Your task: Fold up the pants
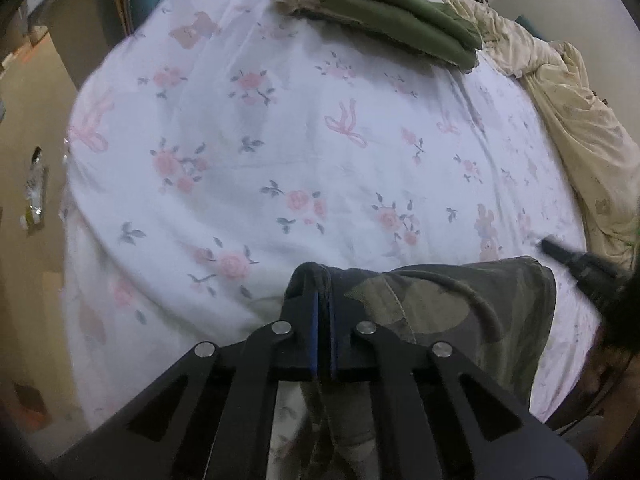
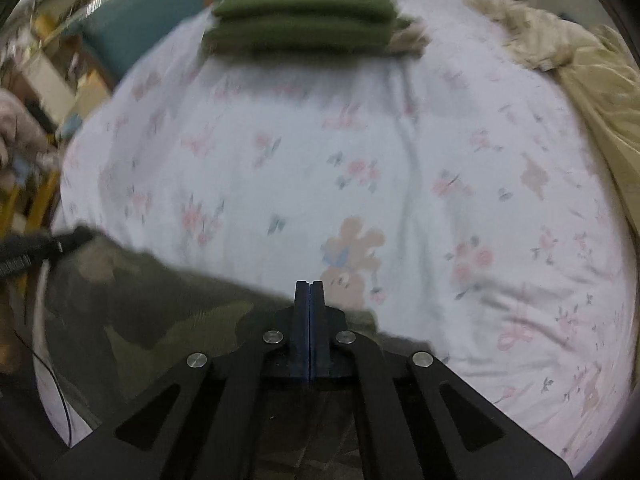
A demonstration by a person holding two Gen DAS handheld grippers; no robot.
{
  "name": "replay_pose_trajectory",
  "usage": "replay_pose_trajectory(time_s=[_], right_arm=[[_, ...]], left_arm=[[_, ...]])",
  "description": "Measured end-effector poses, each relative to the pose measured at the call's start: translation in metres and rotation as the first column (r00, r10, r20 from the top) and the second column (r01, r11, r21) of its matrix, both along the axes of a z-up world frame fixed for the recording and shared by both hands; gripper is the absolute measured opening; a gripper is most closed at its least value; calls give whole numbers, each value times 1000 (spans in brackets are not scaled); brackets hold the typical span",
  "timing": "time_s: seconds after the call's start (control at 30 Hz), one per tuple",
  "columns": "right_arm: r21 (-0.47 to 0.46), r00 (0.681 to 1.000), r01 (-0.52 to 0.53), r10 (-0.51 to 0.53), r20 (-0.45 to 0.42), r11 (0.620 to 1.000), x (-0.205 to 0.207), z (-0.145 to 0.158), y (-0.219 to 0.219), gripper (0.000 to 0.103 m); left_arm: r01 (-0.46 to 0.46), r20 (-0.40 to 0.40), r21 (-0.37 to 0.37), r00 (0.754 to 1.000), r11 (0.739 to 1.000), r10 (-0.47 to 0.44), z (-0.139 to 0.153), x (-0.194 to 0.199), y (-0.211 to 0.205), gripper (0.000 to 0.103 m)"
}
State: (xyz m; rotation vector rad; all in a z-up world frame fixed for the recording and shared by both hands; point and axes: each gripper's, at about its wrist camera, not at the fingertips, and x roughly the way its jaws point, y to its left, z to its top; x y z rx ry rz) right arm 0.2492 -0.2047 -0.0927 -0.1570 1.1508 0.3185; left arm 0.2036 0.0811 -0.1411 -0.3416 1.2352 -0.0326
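Camouflage pants (image 1: 460,312) lie at the near edge of a bed with a white floral sheet (image 1: 280,140). My left gripper (image 1: 322,280) is shut on the pants' waistband at their left corner. In the right wrist view the pants (image 2: 168,312) stretch from the left to my right gripper (image 2: 309,286), which is shut on their edge. The other gripper shows as a dark tip at the right of the left wrist view (image 1: 576,260) and at the left of the right wrist view (image 2: 48,246). A dark drawstring (image 1: 476,300) lies on the pants.
Folded green garments (image 1: 396,12) are stacked at the far side of the bed, also seen in the right wrist view (image 2: 304,20). A crumpled cream blanket (image 1: 568,92) lies along the right side. The floor (image 1: 28,140) and clutter are to the left of the bed.
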Motion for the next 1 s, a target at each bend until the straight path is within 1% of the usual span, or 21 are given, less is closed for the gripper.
replay_pose_trajectory(time_s=[0.03, 0.1, 0.13, 0.17, 0.2, 0.27, 0.3, 0.33, 0.37, 0.4, 0.5, 0.57, 0.6, 0.63, 0.67, 0.7, 0.73, 0.77, 0.9, 0.97, 1.0], right_arm=[[22, 999, 36, -36, 1, 999, 3, 4, -13, 0], [67, 994, 92, -88, -65, 993, 10, -1, -31, 0], [90, 991, 119, -112, -78, 989, 12, -3, -37, 0], [161, 985, 146, -128, -118, 976, 13, -5, -44, 0], [222, 981, 154, -122, -152, 963, 15, -6, -45, 0], [249, 977, 155, -112, -179, 956, 15, -5, -36, 6], [256, 978, 132, -83, -192, 958, 14, -6, -28, 13], [257, 978, 114, -62, -200, 960, 13, -7, -22, 29], [245, 977, 101, -50, -206, 964, 12, -9, -15, 42], [232, 977, 81, -32, -209, 969, 11, -11, -9, 59], [171, 978, -21, 56, -201, 985, 4, -16, 13, 58], [130, 976, -99, 122, -180, 987, -3, -19, 28, 58], [93, 973, -146, 160, -168, 985, -6, -24, 37, 56], [74, 969, -174, 184, -163, 982, -8, -28, 41, 47], [87, 963, -194, 206, -176, 977, -10, -30, 44, 31], [55, 963, -210, 217, -161, 976, -13, -28, 46, 12], [35, 959, -246, 249, -137, 969, -17, -24, 51, 7], [26, 958, -264, 265, -113, 964, -19, -20, 52, 5], [45, 976, -211, 214, -47, 976, -25, -4, 41, 1], [42, 981, -184, 187, -57, 982, -27, -3, 38, 0], [54, 986, -142, 146, -80, 988, -24, -6, 32, 0]], left_arm=[[-10, -3, -9, 1000, 1000, 10, -1, -1, 3, 2], [3, -1, -4, 1000, 1000, -3, -2, -2, 2, 2], [11, 7, 0, 1000, 1000, -11, 0, -2, 1, 2], [7, 11, -1, 1000, 1000, -7, 1, -2, 0, 2], [0, 8, -5, 1000, 1000, 1, 1, -3, 1, 2], [-10, 4, -6, 1000, 1000, 10, 1, -2, 1, 2], [-10, 2, 1, 1000, 1000, 10, 1, -2, 0, 2], [-8, 2, 6, 1000, 1000, 8, 1, -2, -1, 2], [-7, 3, 10, 1000, 1000, 7, 1, -2, -1, 2], [-7, 4, 10, 1000, 1000, 7, 1, -2, -1, 2], [-1, 4, 10, 1000, 1000, 1, 1, -2, -2, 2], [3, 5, 14, 1000, 1000, -3, 0, -2, -3, 2], [6, 5, 15, 1000, 1000, -6, 0, -2, -3, 2], [15, 6, 16, 1000, 1000, -15, -1, -2, -3, 2], [21, 8, 18, 1000, 1000, -21, -1, -3, -5, 2], [23, 7, 21, 1000, 1000, -23, -1, -2, -4, 2], [25, 5, 23, 1000, 999, -25, -1, -2, -4, 2], [24, 1, 23, 1000, 999, -24, -2, -2, -3, 2], [49, 20, 14, 999, 999, -49, 6, -6, -4, 2], [67, 40, 41, 997, 997, -69, 12, -10, -8, 2], [83, 39, 61, 996, 995, -86, 12, -10, -13, 2]])
